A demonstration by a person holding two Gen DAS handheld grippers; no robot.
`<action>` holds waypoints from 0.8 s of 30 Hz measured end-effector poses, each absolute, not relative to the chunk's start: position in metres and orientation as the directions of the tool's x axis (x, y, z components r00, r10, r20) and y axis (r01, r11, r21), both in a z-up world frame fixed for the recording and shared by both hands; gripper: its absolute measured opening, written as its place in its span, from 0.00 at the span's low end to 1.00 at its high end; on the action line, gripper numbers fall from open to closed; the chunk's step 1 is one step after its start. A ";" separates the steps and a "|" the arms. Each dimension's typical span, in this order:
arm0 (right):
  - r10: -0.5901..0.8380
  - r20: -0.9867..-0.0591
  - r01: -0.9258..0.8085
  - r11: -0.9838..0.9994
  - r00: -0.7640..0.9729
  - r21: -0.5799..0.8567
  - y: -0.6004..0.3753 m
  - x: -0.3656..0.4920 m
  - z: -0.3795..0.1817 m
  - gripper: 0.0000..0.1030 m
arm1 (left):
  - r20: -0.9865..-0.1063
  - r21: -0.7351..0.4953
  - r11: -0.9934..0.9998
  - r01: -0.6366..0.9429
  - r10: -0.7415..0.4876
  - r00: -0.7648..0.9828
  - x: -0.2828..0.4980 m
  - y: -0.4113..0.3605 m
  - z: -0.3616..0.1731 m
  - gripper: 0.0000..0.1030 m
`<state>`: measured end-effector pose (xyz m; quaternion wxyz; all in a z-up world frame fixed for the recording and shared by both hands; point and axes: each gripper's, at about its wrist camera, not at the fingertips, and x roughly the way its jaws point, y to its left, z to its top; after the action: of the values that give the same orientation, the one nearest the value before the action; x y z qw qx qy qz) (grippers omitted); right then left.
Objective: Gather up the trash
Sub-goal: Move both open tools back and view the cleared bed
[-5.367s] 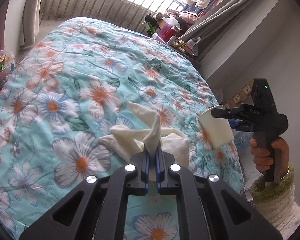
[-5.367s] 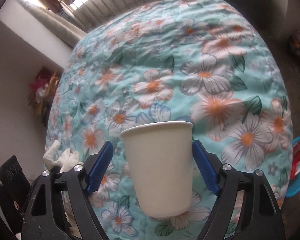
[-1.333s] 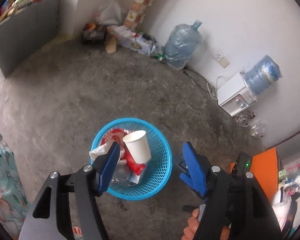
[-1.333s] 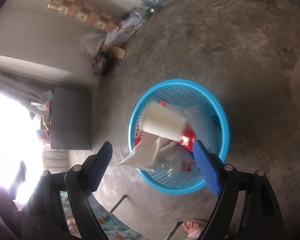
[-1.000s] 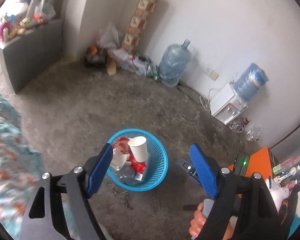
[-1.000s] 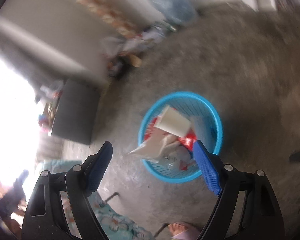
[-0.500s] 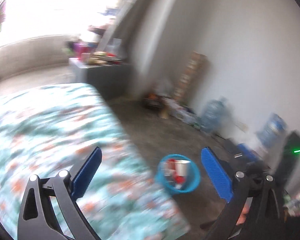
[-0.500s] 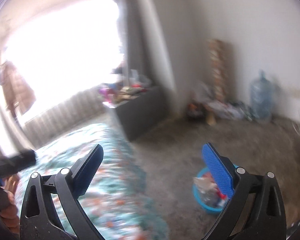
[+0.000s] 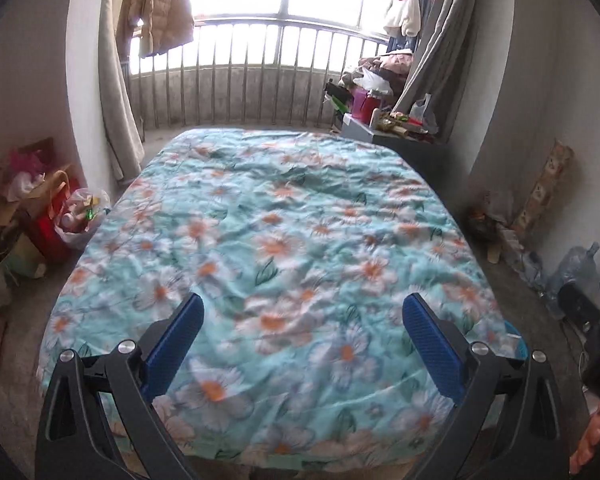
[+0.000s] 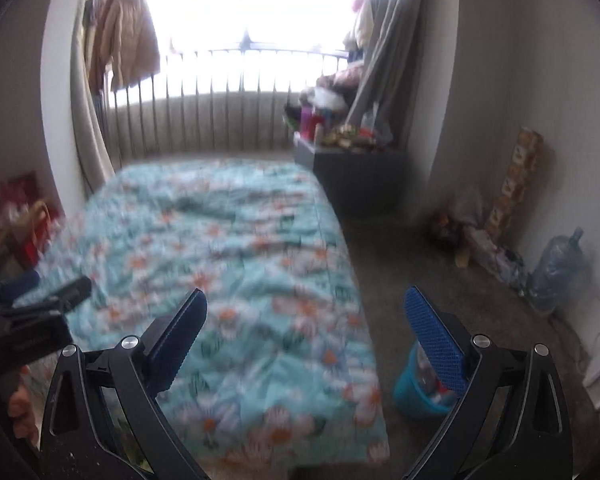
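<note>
My left gripper [image 9: 302,344] is open and empty, held above the foot of the bed [image 9: 292,216] with its flowered turquoise cover. My right gripper [image 10: 304,338] is open and empty, over the bed's right side [image 10: 220,240]. The blue trash basket [image 10: 414,392] stands on the floor by the bed's right corner, partly behind my right fingertip [image 10: 434,340]; trash shows inside it. In the left wrist view only a sliver of the basket's rim [image 9: 516,340] shows. I see no loose trash on the bed cover.
A grey cabinet [image 10: 352,176] with clutter on top stands at the bed's far right. Water bottles [image 10: 556,268] and bags line the right wall. Bags and boxes [image 9: 40,216] crowd the left wall. A railed window [image 9: 260,80] is behind the bed.
Both grippers have swung up from the basket, where the cup and tissue now lie, and turned to face the bed. Both stay open and empty.
</note>
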<state>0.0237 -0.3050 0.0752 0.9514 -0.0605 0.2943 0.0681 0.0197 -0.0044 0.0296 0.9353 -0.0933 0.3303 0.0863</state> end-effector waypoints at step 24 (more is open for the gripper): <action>-0.218 -0.775 0.040 0.970 0.593 -0.242 -0.339 -0.005 -0.013 0.92 | -0.808 -0.017 0.998 -0.064 0.024 0.589 0.047 -0.073 -0.030 0.95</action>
<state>-0.0052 -0.3385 -0.0127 0.8868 -0.0997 0.4453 -0.0727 0.0468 -0.0727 -0.0302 0.8909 -0.0221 0.4529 0.0245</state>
